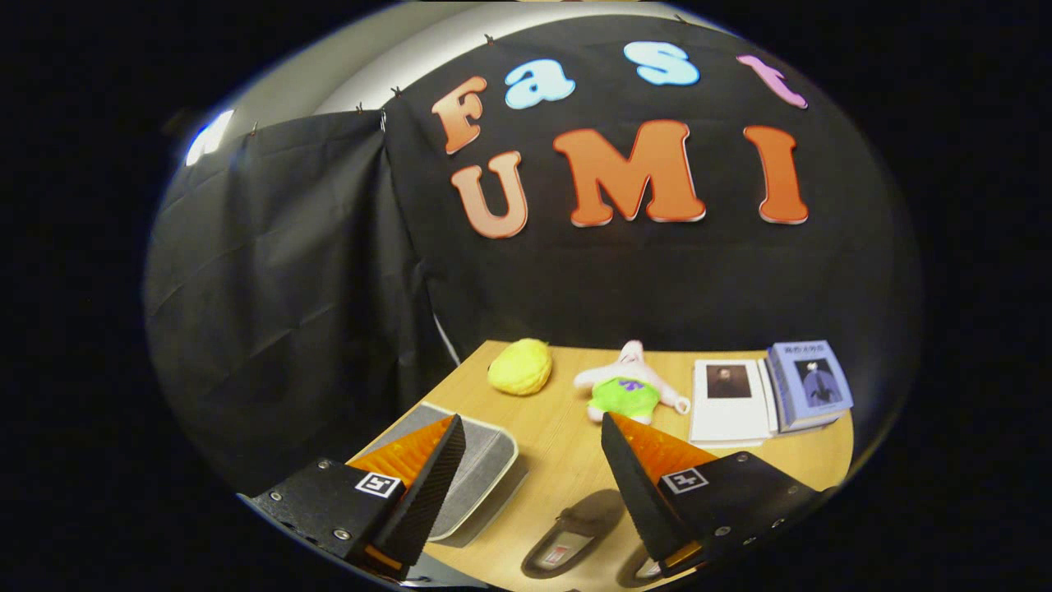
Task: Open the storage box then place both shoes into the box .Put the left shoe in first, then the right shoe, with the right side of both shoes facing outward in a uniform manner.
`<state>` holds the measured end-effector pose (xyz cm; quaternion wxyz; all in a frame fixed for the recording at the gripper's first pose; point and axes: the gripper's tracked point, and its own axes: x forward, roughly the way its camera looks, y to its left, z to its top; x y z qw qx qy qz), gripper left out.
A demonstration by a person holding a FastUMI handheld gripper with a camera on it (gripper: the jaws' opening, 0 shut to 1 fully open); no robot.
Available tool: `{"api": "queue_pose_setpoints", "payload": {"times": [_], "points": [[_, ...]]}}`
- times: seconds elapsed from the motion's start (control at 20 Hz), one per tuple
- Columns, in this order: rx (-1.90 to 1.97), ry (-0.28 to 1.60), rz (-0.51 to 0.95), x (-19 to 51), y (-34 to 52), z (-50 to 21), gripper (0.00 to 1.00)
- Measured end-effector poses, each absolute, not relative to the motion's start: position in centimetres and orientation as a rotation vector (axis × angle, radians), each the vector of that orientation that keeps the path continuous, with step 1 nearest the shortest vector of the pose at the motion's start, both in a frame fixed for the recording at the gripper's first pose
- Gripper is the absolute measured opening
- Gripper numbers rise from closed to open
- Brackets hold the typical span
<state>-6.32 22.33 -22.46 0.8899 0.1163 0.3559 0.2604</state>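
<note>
My gripper (532, 427) hangs open above the wooden table (567, 460) with nothing between its fingers. Below and between the fingers lies a dark shoe (575, 534), seen from above with its pale insole showing. A second shoe (649, 567) peeks out under the right finger, mostly hidden. The grey storage box (485, 477) sits on the table by the left finger, its lid shut as far as I can tell; the left finger covers part of it.
Beyond the fingers a yellow plush ball (520, 367) and a pink-and-green plush toy (629, 386) lie near the table's back edge. To their right rest a white book (730, 401) and a blue book (809, 385). Black cloth walls close the booth behind and to the left.
</note>
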Motion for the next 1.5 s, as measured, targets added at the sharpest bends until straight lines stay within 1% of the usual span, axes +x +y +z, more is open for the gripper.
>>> {"api": "queue_pose_setpoints", "payload": {"times": [0.3, 0.7, 0.85, 1.15, 1.4, 1.5], "points": [[0.37, 0.97, 0.662, -10.2, 27.5, -27.8, 0.98], [0.501, 1.214, 0.749, -14.1, 32.6, -34.9, 0.97], [0.53, 1.298, 0.745, -15.4, 34.1, -37.3, 0.98], [0.703, 1.35, 0.788, -16.3, 36.5, -38.0, 0.98], [0.876, 1.413, 0.784, -16.9, 37.8, -38.4, 0.98], [0.867, 1.409, 0.768, -16.8, 37.4, -38.0, 0.92]]}}
